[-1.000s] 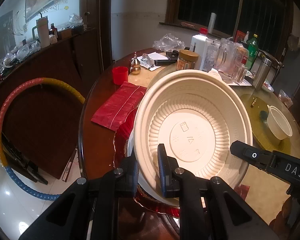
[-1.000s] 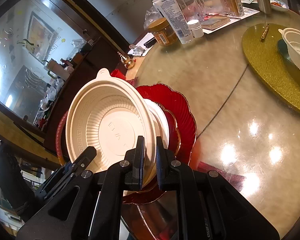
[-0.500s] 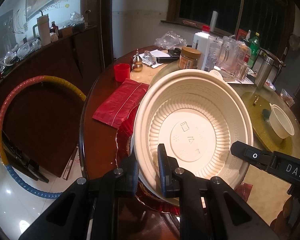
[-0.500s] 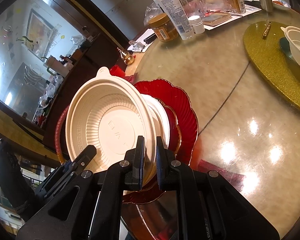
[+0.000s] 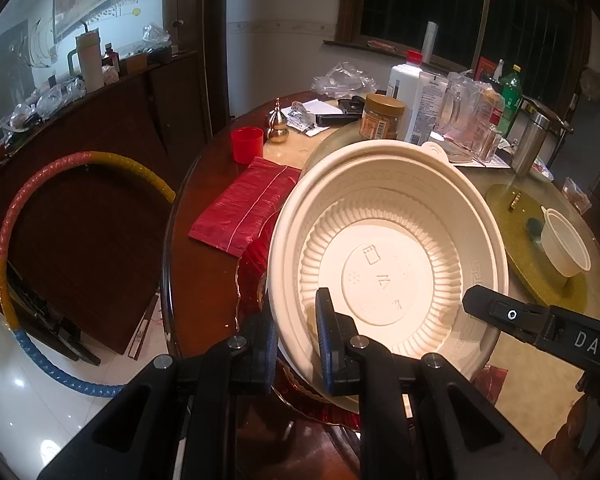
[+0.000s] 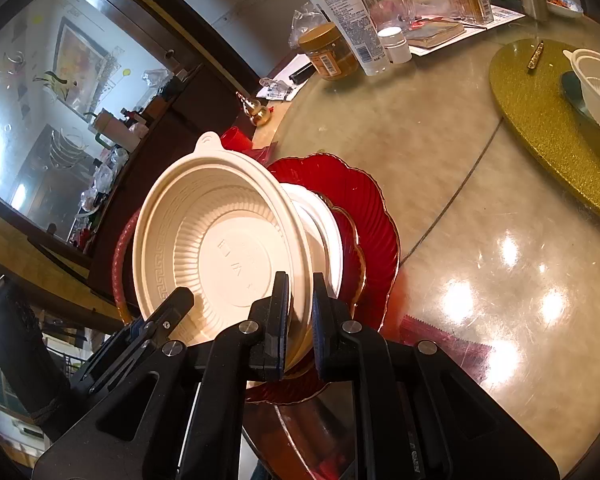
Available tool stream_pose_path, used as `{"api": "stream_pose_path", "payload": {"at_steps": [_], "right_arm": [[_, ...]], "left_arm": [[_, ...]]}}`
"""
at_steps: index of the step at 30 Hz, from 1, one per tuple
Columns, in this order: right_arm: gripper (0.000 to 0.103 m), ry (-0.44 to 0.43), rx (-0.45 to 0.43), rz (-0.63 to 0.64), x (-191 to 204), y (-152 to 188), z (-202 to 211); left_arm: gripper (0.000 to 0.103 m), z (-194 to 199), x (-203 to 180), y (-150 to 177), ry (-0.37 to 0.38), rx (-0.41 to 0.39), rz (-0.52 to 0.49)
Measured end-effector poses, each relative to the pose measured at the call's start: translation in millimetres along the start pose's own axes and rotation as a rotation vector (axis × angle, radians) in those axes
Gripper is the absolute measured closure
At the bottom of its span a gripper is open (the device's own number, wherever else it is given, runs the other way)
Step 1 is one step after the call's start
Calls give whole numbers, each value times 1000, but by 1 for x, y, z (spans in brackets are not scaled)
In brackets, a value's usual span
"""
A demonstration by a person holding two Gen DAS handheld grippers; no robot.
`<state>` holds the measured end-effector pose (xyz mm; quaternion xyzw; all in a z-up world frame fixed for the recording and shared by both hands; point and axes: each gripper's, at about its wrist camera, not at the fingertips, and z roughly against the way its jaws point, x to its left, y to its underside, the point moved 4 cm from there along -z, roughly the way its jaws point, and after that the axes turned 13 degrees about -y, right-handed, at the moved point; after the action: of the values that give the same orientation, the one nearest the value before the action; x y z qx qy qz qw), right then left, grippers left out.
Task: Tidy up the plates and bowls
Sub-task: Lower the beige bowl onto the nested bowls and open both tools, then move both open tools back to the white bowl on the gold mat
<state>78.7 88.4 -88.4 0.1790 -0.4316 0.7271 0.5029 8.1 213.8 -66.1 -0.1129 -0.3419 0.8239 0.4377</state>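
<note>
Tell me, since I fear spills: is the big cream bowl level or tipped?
Tipped. The cream bowl faces both cameras, its empty inside showing, its rim pinched by both grippers.

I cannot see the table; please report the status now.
Both hand-held grippers, left and right, shut on cream bowl rim. Bowl tilted over red plates. Nothing blocking.

We held our left gripper [image 5: 296, 342] angled downward, its jaws closed tight on the rim of the cream bowl [image 5: 388, 256]. Our right gripper [image 6: 300, 320] pointed down at a similar slant, its jaws pinched on the same bowl's opposite rim.
</note>
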Motion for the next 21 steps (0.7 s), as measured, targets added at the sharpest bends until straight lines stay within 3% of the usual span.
{"api": "stream_pose_path", "payload": {"at_steps": [15,17,18,19,21], "right_arm": [[92,-8,3,-10,1,1,1],[91,-10,-1,-5,2,0,1],[86,-7,-5,-3,2,0,2],[80,-2,-14,-2,2,0,3],[50,-6,-41,2,3,-1,7]], "left_arm": [[85,2,5,-1,6,0,20],[68,3,6,-2,1,-5,32],[45,4,7,-3,-1,-10,42],[30,6,10,-5,3,-22,64],[28,10,15,-8,-5,-49,97]]}}
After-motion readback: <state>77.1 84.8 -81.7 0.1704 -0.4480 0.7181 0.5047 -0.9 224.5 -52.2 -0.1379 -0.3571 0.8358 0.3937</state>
